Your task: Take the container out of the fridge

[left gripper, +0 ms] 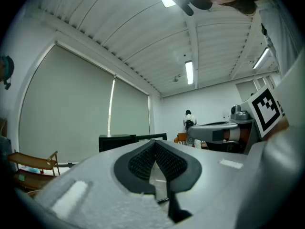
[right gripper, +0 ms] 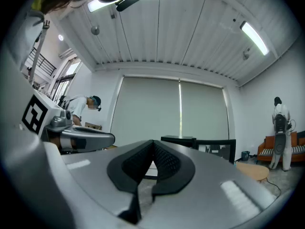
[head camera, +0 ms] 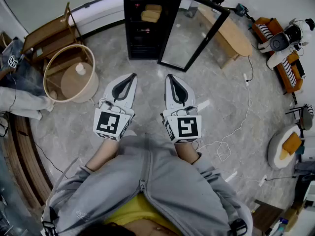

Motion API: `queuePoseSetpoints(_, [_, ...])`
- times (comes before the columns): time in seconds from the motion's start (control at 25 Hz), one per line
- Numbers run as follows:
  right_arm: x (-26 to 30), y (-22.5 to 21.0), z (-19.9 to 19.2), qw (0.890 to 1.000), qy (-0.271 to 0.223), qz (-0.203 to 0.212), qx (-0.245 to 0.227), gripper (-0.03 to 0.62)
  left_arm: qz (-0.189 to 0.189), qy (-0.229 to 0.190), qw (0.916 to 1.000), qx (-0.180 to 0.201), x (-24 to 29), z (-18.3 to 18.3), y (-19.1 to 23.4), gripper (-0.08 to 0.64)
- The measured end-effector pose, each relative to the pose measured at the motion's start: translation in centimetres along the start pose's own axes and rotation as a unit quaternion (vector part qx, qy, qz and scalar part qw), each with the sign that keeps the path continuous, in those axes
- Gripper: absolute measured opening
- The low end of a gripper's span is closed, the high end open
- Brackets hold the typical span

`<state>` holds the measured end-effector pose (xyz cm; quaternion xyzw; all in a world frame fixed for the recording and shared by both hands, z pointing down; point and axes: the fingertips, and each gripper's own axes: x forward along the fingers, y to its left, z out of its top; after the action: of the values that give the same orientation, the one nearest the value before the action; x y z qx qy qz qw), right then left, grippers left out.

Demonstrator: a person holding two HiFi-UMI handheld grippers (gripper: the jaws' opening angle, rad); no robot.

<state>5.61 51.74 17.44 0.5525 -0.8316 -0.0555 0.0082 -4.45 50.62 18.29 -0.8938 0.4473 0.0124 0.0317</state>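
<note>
Abreast: left gripper (head camera: pixel 133 75), right gripper (head camera: pixel 168 76) (level).

Left tongs (left gripper: pixel 153 143) closed and empty, black fridge (left gripper: pixel 114 142), apparently, beyond their tips

Layout from my head view. My left gripper (head camera: pixel 132 77) and right gripper (head camera: pixel 169 77) lie side by side, apart, both pointing toward the fridge (head camera: pixel 140 38) ahead of them. Its door (head camera: pixel 194 31) stands swung open to the right. The container (head camera: pixel 150 15) sits on an upper shelf inside. A round basket (head camera: pixel 87 93) lies left of my left gripper; a table (head camera: pixel 234 36) stands behind the door.
</note>
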Motion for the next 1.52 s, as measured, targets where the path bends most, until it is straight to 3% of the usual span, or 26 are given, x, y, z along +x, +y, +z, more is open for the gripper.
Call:
queuePoseSetpoints(0.28, [0.0,-1.2,-0.6,1.000,-0.009,0.006,0.017,0.000,-0.002,0.000,1.0000,-0.005,1.0,-0.5,-0.8,0.005])
queuePoseSetpoints(0.56, [3.2,-1.6,-1.5,1.000,-0.012,0.020,0.003,0.023,0.003,-0.007,0.9999,-0.011,3.3,-1.5,1.7,0.005])
queuePoseSetpoints(0.92, [13.7,-4.2,-4.2,1.000,0.003,0.023,0.003,0.087,0.001,-0.006,0.9998,-0.017,11.2,-3.5,9.4,0.005])
queuePoseSetpoints(1.52, [31.7,-8.9,-8.5,0.999,0.038,-0.015,0.030,0.095,-0.035,0.027,0.9987,-0.025,24.7,-7.5,23.0,0.005])
